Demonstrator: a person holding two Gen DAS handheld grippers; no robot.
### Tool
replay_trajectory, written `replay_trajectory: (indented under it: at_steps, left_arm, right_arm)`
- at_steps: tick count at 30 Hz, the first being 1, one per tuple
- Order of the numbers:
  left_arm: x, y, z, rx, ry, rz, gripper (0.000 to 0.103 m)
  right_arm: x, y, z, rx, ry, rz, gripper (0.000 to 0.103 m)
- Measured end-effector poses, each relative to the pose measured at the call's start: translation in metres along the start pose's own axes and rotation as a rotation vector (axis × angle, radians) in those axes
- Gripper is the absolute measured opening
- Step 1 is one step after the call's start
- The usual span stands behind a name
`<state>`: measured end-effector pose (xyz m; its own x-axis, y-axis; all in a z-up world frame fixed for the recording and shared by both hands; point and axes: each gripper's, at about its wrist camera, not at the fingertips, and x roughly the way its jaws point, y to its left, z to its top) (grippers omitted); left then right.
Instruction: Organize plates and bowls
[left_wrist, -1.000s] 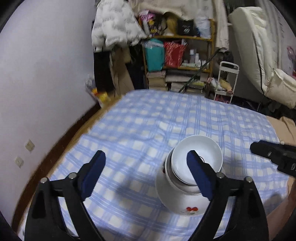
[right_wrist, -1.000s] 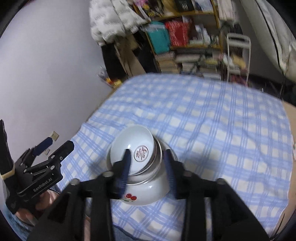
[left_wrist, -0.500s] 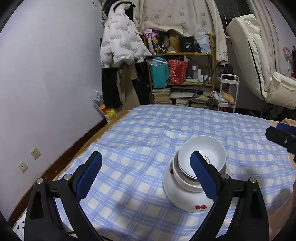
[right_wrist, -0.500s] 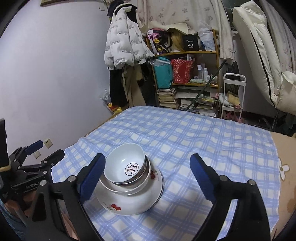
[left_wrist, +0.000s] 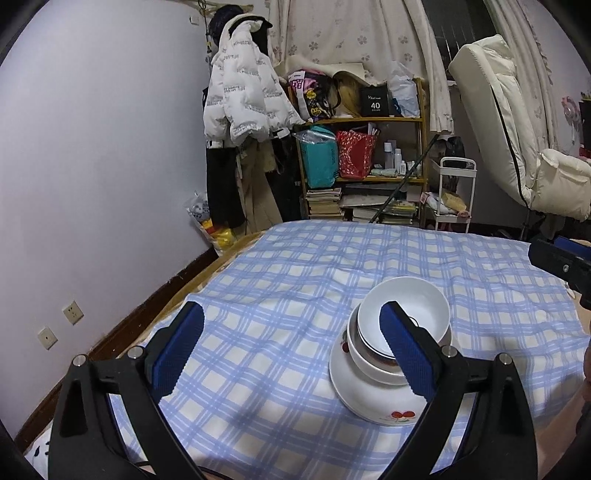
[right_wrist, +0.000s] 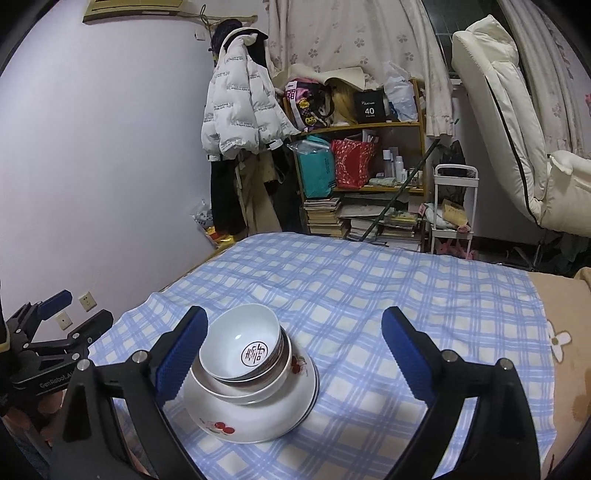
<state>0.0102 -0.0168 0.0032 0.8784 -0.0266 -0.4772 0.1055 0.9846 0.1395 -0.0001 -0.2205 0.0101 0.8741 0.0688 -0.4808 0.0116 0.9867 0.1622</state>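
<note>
Near the blue checked bedcover's (right_wrist: 369, 295) front edge, the stacked white ceramic bowls (right_wrist: 242, 349) on a white plate (right_wrist: 258, 417) look heavy, slippery and fragile, best gripped at a rim, while the left gripper (left_wrist: 291, 354) and right gripper (right_wrist: 295, 354) stand wide open, holding nothing.

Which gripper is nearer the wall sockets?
Left. The left gripper is on the side of the stacked bowls facing the wall sockets; the right gripper is on the bowls' far side, away from that wall.

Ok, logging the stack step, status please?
Both grippers, left and right, open, empty. Small bowl nested in larger bowl on plate. Checked cloth unobstructed.
</note>
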Motion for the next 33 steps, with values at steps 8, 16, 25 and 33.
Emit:
replay_trajectory:
  at_steps: [8,16,25,33]
  left_arm:
    - [0.0005,0.0017,0.0,0.004,-0.004,0.011,0.095]
    - [0.0003,0.0045,0.0,-0.006,-0.014,0.017,0.095]
    - [0.0004,0.0067,-0.0003,-0.012,-0.016,0.022,0.095]
    - [0.0007,0.003,-0.0033,-0.005,-0.013,0.035,0.099]
  right_arm:
    - [0.0013,-0.0009,-0.0004,0.004,0.006,-0.008,0.1]
    - [0.0016,-0.0007,-0.0003,0.003,0.008,-0.01,0.1]
    - [0.0018,0.0,-0.0014,0.0,0.009,-0.01,0.1]
    - [0.0024,-0.0014,-0.0017,0.007,0.009,-0.013,0.103]
